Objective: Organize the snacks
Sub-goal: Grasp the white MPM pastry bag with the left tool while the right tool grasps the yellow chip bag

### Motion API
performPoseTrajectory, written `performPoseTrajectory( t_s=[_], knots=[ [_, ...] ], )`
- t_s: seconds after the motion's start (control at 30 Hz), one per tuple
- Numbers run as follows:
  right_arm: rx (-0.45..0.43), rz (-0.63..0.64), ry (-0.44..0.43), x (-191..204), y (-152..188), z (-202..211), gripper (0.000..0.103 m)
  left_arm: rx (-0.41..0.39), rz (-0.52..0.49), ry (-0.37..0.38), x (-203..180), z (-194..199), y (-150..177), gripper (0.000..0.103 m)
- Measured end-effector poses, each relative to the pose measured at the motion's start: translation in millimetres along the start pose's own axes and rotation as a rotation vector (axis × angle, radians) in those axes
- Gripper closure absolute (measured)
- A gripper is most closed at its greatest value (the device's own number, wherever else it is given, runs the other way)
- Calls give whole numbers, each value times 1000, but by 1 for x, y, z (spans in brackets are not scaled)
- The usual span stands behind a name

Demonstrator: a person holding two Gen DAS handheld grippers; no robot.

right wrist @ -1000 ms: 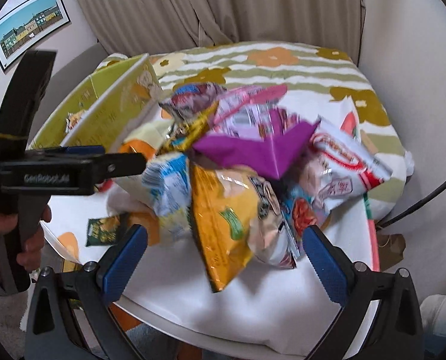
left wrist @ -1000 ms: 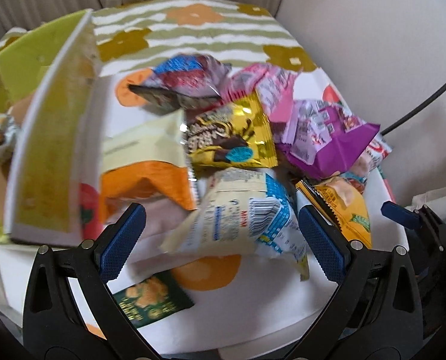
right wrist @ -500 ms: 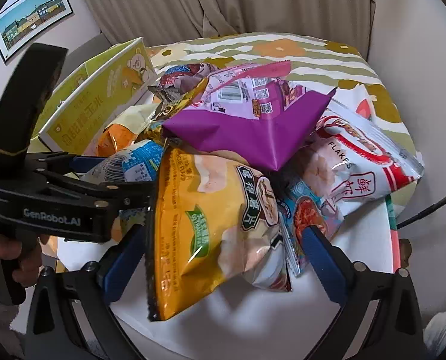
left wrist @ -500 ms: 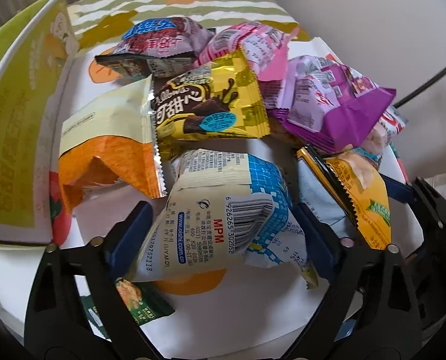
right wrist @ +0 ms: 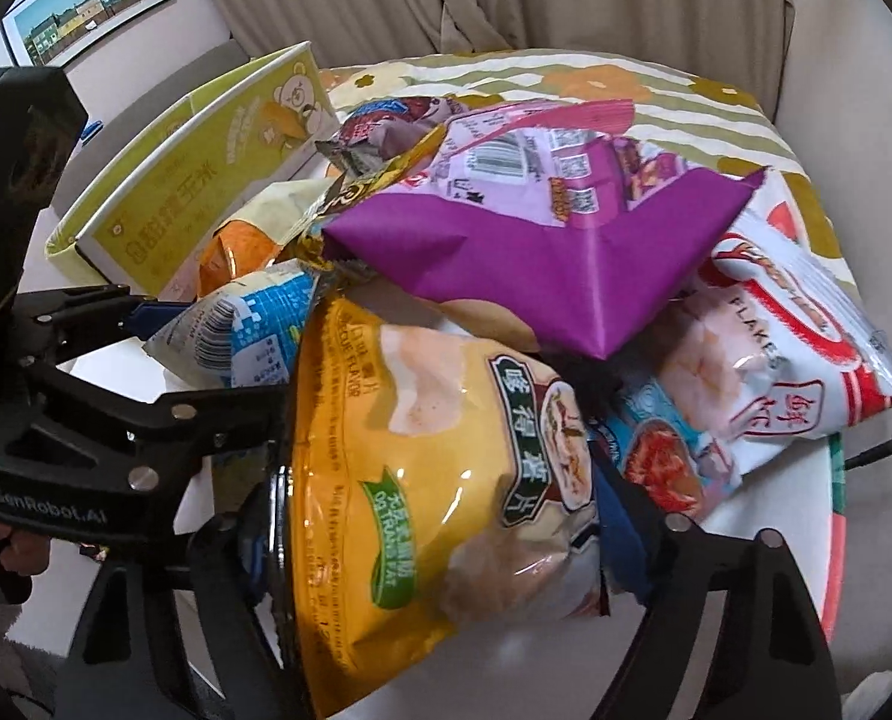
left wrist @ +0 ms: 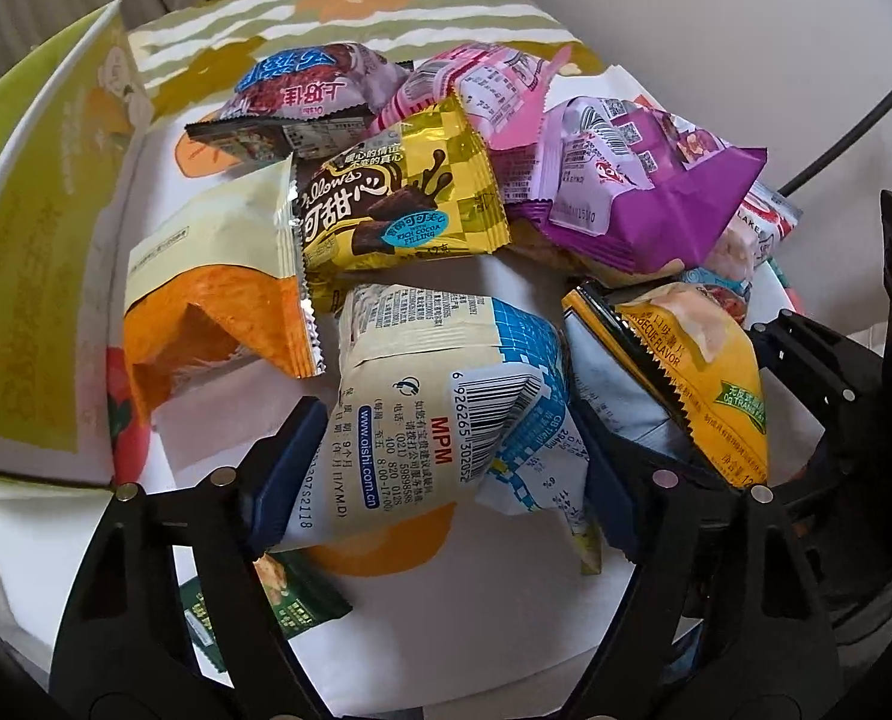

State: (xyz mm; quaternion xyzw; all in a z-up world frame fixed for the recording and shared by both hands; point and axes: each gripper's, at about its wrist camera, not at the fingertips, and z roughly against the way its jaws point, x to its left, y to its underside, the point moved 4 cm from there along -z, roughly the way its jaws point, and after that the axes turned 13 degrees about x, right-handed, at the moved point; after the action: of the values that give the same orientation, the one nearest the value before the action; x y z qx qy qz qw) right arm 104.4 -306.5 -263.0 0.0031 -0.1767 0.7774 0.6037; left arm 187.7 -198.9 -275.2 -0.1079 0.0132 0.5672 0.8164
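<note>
A cream-and-blue snack packet [left wrist: 440, 414] sits at the near side of a heap of snacks on the round table [left wrist: 506, 648]. My left gripper [left wrist: 446, 474] has a blue pad against each side of it, and its jaws are closing. Just to the right lies a yellow chip bag [right wrist: 422, 480]. My right gripper [right wrist: 440, 534] straddles that bag's lower half, pads pressing into its bulging sides, jaws closing too. In the right wrist view the left gripper's fingers [right wrist: 146, 312] show around the cream-and-blue packet [right wrist: 248, 330].
An open yellow-green cardboard box [left wrist: 26, 240] stands left of the heap. Behind lie an orange-and-cream bag [left wrist: 218, 288], a yellow cocoa packet [left wrist: 398, 204], a purple bag [left wrist: 656, 204] and a red-and-white flakes bag [right wrist: 794, 348]. A small green packet [left wrist: 290, 600] lies near the front edge.
Both grippers have come down onto the heap and narrowed from wide open. The left now touches the cream-and-blue packet, the right the yellow chip bag.
</note>
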Motion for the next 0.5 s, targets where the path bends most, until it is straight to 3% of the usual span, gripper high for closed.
performPoseTrajectory(
  t_s=[0.13, 0.3, 0.5],
  knots=[
    [2, 1, 15, 2, 2, 1, 33, -7, -5, 5, -2, 4, 3, 29],
    [-8, -17, 7, 6, 8, 7, 36, -4, -8, 16, -3, 9, 9, 38],
    [-20, -29, 5, 12, 16, 22, 36, -23, -8, 28, -4, 24, 20, 41]
  ],
)
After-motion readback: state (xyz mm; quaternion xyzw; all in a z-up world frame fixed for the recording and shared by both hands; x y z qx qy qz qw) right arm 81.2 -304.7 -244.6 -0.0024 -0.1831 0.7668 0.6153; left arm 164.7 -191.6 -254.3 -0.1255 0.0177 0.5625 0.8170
